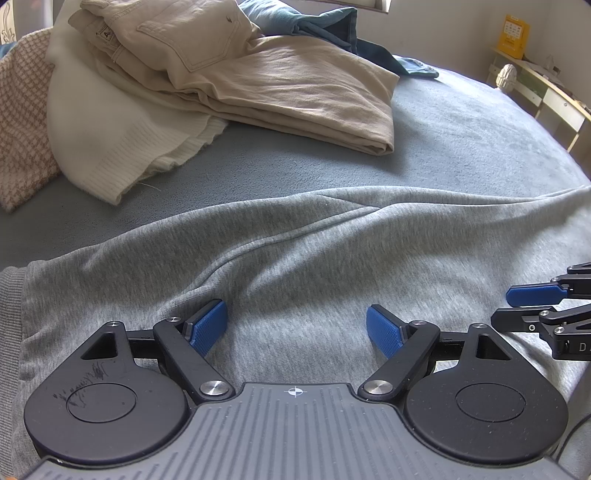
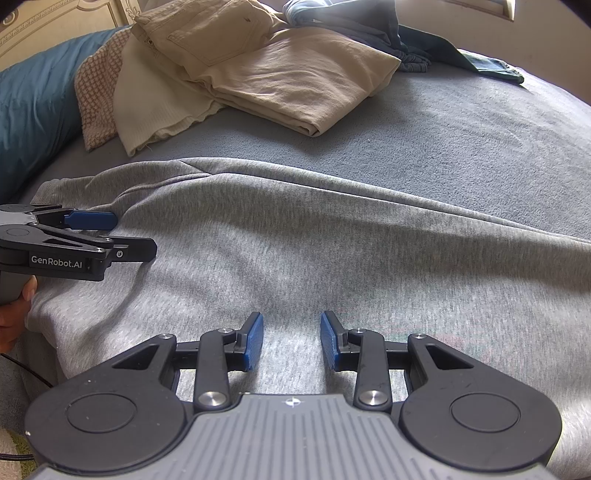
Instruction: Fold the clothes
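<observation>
Plainly, a heather-grey knit sweatshirt [image 1: 295,251] lies spread across a grey-blue fleece bed cover [image 1: 461,125], filling the lower half of both wrist views; its full outline cannot be traced, because each gripper body covers the near part and the cloth runs off the frame at 3 and 9 o'clock. The left gripper [image 1: 295,328], black with blue ribbed pads, points down over the sweatshirt with its jaws standing wide apart and nothing between them; whether the pad tips touch the cloth is hard to tell. The right gripper [image 2: 291,341] points down over the same garment with its jaws partly apart, a clear gap of bare grey knit showing between the pads, gripping nothing. In the left wrist view the right gripper enters at 3 o'clock, cut off by the frame edge; in the right wrist view the left one enters at 9 o'clock, with part of the person's hand [image 2: 16,314] on its handle, mostly out of frame. Toward 12 o'clock, well apart from the sweatshirt, sits a folded stack: tan cotton trousers [image 1: 207,40] with a back pocket showing, on a folded beige cloth [image 1: 314,99], on a cream ribbed knit [image 1: 122,147]. A brown-and-white checked fabric [image 1: 22,129] lies at 10 o'clock, partly hidden under the cream knit. Crumpled blue garments [image 1: 332,26] behind the stack are too bunched to identify.
</observation>
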Tool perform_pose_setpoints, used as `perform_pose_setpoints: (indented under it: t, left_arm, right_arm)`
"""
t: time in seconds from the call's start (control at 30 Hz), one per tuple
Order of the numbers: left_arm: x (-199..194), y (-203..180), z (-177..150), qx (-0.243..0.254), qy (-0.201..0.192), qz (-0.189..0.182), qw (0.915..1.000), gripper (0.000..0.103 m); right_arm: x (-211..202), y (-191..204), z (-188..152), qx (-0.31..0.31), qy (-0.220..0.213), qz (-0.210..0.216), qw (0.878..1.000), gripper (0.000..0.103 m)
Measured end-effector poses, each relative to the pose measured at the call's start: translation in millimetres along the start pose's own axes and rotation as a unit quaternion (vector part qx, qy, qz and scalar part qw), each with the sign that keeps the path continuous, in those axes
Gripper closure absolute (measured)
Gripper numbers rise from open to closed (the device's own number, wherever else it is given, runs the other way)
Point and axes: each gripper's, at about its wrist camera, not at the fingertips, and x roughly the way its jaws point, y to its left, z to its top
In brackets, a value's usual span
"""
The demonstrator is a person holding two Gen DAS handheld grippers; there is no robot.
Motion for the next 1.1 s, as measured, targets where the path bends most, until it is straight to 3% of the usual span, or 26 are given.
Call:
perform_pose_setpoints:
  t: [1.1]
  left_arm:
    - [0.8,-0.9,-0.8,0.002,0.001,0.000,1.0000,0.018]
  right_arm:
    - [0.6,1.2,0.1,0.002,0.001,-0.002,1.000,0.067]
